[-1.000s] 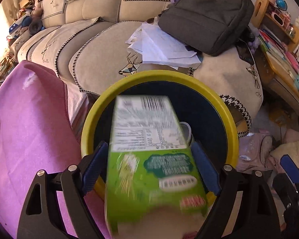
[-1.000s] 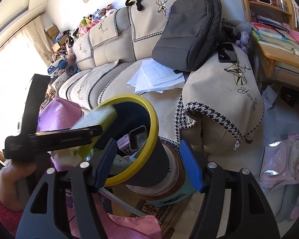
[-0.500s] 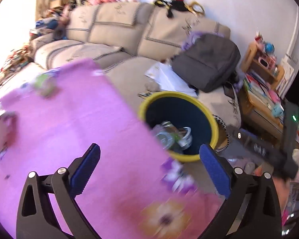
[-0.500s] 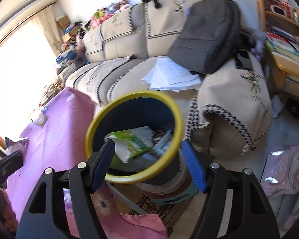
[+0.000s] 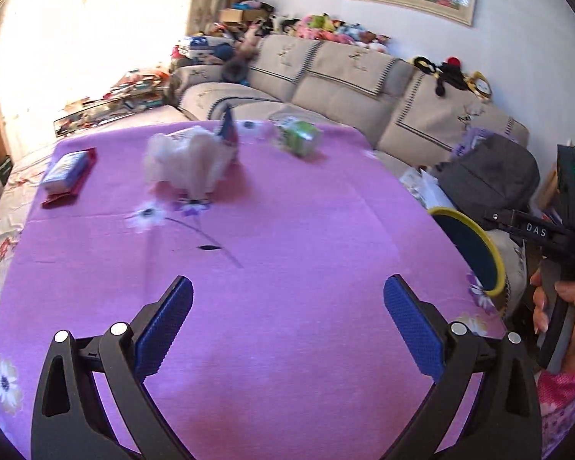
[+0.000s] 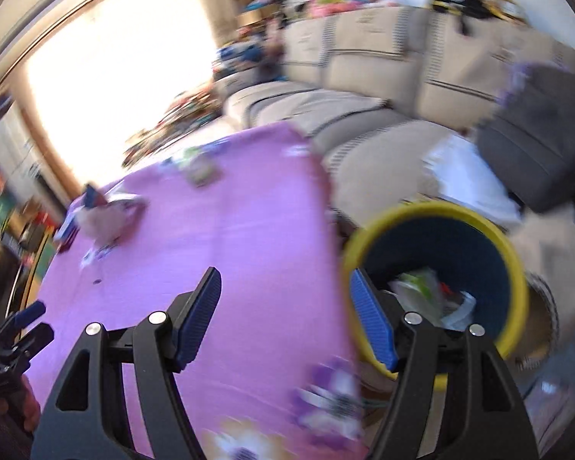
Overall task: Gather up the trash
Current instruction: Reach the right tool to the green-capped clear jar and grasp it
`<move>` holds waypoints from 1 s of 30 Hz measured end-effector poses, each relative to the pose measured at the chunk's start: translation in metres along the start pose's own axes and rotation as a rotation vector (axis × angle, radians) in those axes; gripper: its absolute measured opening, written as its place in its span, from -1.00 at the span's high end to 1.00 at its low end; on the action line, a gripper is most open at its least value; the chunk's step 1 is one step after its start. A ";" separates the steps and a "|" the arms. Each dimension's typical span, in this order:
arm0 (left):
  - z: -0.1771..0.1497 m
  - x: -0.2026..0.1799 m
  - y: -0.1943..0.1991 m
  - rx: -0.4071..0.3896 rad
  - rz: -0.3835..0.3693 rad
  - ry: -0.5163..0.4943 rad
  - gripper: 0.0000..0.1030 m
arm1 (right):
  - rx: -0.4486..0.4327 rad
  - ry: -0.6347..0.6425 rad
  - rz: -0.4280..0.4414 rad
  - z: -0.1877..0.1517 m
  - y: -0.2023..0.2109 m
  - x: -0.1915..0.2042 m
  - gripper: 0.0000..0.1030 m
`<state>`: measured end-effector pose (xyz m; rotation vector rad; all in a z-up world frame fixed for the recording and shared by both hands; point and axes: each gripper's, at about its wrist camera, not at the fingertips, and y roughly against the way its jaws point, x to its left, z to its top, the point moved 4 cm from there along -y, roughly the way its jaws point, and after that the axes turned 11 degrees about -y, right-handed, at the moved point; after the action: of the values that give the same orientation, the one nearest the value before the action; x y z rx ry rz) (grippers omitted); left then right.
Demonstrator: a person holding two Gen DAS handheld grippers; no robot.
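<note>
My left gripper [image 5: 287,320] hangs wide open over the purple tablecloth [image 5: 249,253], nothing between its blue pads. Far across the cloth lie a crumpled white tissue pile [image 5: 189,161], a small green carton [image 5: 299,138] and a flat blue-and-white packet [image 5: 67,170]. My right gripper [image 6: 283,316] is also open and empty, over the table's right edge beside the yellow-rimmed dark bin [image 6: 435,214], which holds a green carton [image 6: 418,287] and other trash. The bin's rim [image 5: 479,245] shows at the right of the left wrist view. The tissue pile [image 6: 103,218] appears blurred in the right wrist view.
A beige sofa [image 5: 345,84] runs behind the table, with a grey backpack [image 5: 490,176] and loose white papers [image 6: 467,176] on it. A person's hand [image 5: 567,318] holds the right gripper's handle at the right edge. Clutter lies on the floor by the bright window.
The green carton has dropped from my left gripper into the bin. Both grippers swung left from over the bin to over the purple table. The left jaws stand wider.
</note>
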<state>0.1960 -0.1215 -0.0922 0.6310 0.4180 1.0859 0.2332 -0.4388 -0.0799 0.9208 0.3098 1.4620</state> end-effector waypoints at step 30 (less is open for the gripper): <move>-0.015 0.040 0.010 -0.025 0.008 0.075 -0.91 | 0.093 0.345 -0.028 0.101 -0.237 0.131 -0.34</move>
<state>0.1968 -0.0775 -0.0971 0.5718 0.4663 1.1234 0.4901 -0.3174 -0.1340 0.7315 0.6463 1.5899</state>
